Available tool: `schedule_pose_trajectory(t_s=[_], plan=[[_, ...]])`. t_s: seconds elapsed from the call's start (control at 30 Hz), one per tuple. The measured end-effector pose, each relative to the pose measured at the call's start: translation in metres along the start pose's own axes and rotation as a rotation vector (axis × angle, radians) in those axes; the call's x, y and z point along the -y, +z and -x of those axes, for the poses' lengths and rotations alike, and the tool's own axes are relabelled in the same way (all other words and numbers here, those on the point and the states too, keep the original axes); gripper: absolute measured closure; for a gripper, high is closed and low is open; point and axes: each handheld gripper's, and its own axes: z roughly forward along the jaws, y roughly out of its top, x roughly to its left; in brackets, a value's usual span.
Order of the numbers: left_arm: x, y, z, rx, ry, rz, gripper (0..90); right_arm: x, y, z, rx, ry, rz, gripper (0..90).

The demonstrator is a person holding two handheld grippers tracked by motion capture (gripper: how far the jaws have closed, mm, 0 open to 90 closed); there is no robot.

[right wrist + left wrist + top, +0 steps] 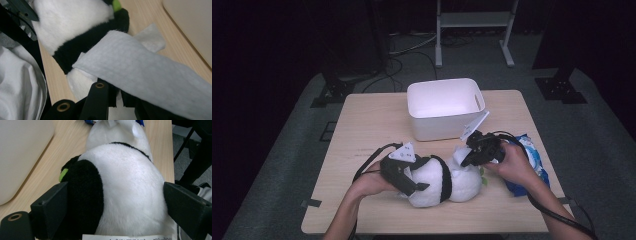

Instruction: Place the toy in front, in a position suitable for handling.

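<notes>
Left gripper [411, 175] sits at table's [362, 125] front-left, jaws spread wide round the panda's [437, 182] body; in left gripper view one jaw presses the black leg, other is at the white flank, so it's clamping the toy [125, 190]. Panda lies on its side near the front edge, mid-table, w/ a green patch on the paw. Behind it stands a white bin [444, 107], apart from the toy. Right gripper [469, 155] is at the panda's head end, jaws pressed together, pinching a white wipe [140, 65] draped over the plush. Blue wipe pack [532, 162] lies far right, under the right hand [512, 165].
</notes>
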Motion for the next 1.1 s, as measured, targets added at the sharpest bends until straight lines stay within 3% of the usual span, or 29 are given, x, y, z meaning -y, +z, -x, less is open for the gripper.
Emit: schedule_pose_trajectory(t_s=[0.27, 0.6, 0.8, 1.1], plan=[[0.000, 0.000, -0.001, 0.002, -0.003, -0.001, 8.6, 0.026, -0.005, 0.015, 0.003, 0.072, 0.013, 83.6], [0.001, 0.000, -0.001, 0.004, -0.003, -0.003, 8.6, 0.052, -0.004, 0.022, -0.001, 0.130, 0.016, 83.6], [0.001, 0.000, -0.001, 0.003, -0.002, -0.004, 8.5, 0.068, 0.002, 0.027, -0.010, 0.156, 0.019, 83.5], [0.001, -0.001, -0.001, 0.005, 0.004, -0.008, 8.5, 0.087, 0.018, 0.040, -0.020, 0.211, -0.023, 83.2]])
